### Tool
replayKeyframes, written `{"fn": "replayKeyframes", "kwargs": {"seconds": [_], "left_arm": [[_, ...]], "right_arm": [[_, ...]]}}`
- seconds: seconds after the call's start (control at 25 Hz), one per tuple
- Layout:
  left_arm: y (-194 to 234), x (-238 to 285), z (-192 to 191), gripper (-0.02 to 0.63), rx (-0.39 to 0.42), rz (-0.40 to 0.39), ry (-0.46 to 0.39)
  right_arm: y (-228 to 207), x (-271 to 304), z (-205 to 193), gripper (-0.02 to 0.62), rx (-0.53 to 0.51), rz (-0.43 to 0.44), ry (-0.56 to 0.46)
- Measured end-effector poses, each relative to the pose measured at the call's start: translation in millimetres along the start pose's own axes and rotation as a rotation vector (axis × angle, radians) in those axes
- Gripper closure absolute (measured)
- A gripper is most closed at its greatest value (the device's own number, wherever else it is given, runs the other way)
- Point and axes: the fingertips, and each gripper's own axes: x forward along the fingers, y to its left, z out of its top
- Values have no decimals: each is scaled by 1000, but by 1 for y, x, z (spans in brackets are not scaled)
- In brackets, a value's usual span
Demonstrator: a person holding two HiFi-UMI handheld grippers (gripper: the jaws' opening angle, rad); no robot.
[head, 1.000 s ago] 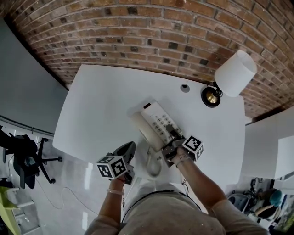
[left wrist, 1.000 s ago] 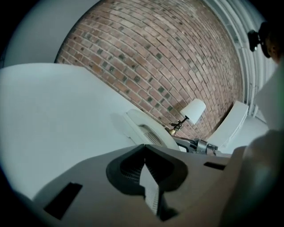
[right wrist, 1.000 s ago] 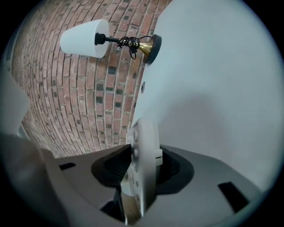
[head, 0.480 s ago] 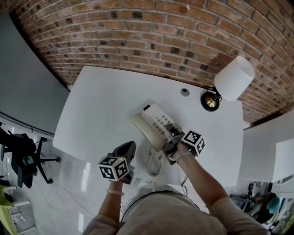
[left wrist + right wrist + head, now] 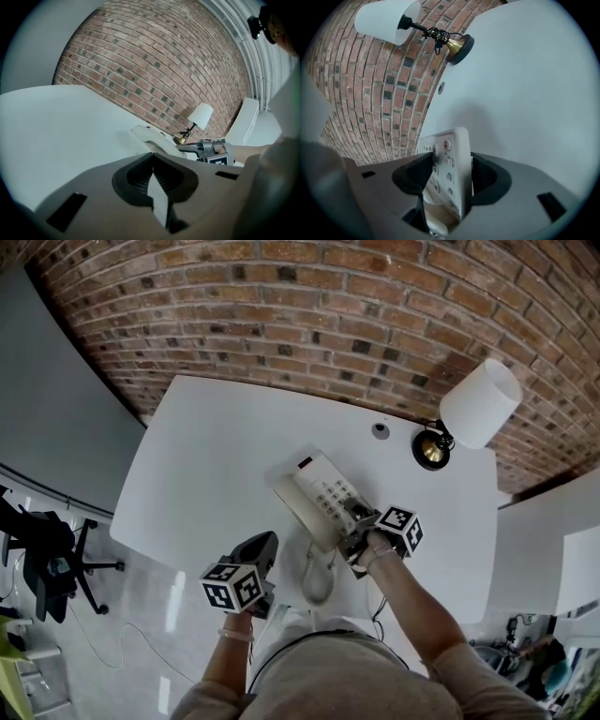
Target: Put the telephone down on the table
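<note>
The right gripper, its 2 jaws just opening, loosely straddles the telephone, apparently releasing it because it already rests on the white table near the lamp; the left gripper hangs closed, empty, unneeded.

Light: your views are bright, even, diffuse | Shadows: faint, soft beside telephone on white table | Edges: fisheye bending, dark corners in gripper views | Focus: near jaws blurred

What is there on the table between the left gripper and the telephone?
Nothing: only bare table separates the left gripper from the telephone, as the head view shows; the left gripper view agrees.
</note>
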Motion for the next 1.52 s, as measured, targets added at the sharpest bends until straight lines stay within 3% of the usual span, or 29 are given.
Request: {"fn": "replayKeyframes", "kwargs": {"seconds": [0.4, 0.48, 0.56, 1.08, 1.52], "left_arm": [[2, -4, 2, 600, -19, 5, -24], [2, -4, 3, 600, -19, 4, -25], [1, -3, 3, 600, -18, 2, -25], [0, 0, 2, 600, -23, -2, -20], [-1, 5, 4, 600, -22, -8, -19]], "right_arm": [[-24, -3, -3, 318, -32, -101, 46], [-29, -3, -5, 278, -56, -126, 64], [-33, -3, -6, 310, -62, -137, 72], [-36, -8, -11, 299, -113, -150, 117], [-38, -25, 2, 313, -246, -164, 100]]}}
